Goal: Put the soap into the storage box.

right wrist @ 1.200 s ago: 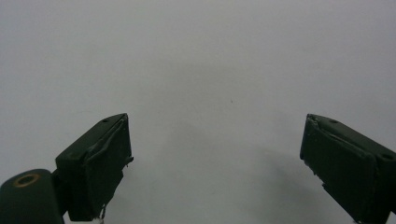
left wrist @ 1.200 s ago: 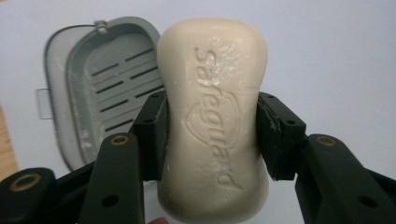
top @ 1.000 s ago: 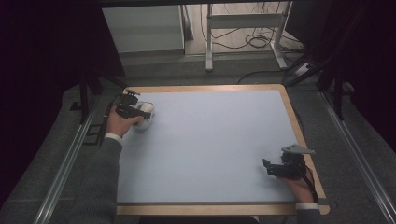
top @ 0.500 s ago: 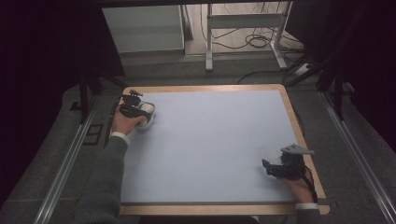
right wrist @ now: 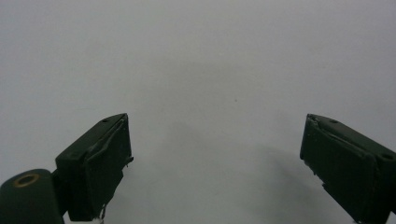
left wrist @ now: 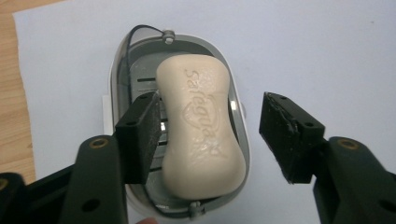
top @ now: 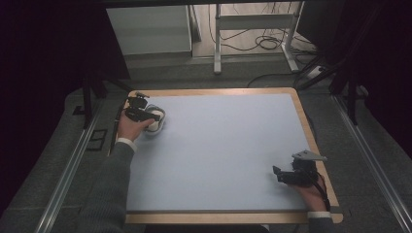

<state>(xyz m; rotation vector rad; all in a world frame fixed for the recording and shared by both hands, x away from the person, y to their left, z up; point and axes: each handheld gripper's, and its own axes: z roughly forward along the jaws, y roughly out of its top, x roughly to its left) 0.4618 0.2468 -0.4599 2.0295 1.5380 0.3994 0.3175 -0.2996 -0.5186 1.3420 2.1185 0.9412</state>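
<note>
High view shows me the big blue mat [top: 228,150] on the wooden table [top: 311,131]. My right gripper [top: 286,174] rests near the mat's right edge, jaws wide apart, holding nothing. My left gripper [left wrist: 205,135] hangs over the soap dish [left wrist: 119,84] at the mat's far left corner. Its jaws are wide open, one on each side of the soap bar [left wrist: 203,126], not squeezing it. I think the soap is hard but slippery. I would pinch its thin middle, gently.

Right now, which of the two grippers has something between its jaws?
The left gripper: its open jaws straddle the soap bar lying in its dish. The right gripper faces bare mat.
</note>
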